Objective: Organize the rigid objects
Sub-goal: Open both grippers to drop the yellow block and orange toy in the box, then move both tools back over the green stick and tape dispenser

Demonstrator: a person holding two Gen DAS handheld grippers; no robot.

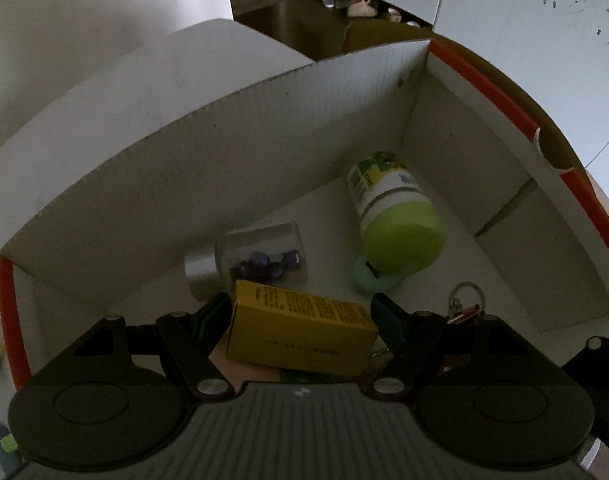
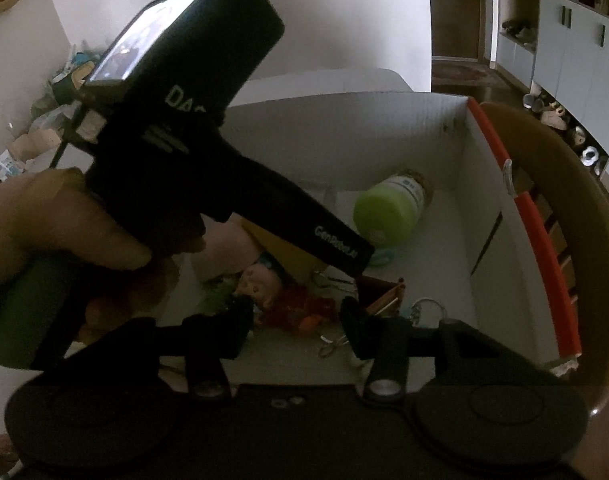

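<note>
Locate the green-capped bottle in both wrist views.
Left wrist: green-capped bottle lies right of centre on the box floor, cap toward the camera.
Right wrist: upper centre-right, past the black handheld device.
Shared landmark: the box's orange rim, right of the bottle.

Bottle [image 1: 392, 216] in box [image 1: 224, 152], jar [image 1: 260, 256] left, carton [image 1: 300, 326] nearest

Dim, murky fisheye views, edges bowed and darkly vignetted.

I see my right gripper [image 2: 296, 326] open over a doll [image 2: 260, 286] inside the white box [image 2: 344, 136], green-capped bottle [image 2: 388, 206] beyond the doll.
</note>
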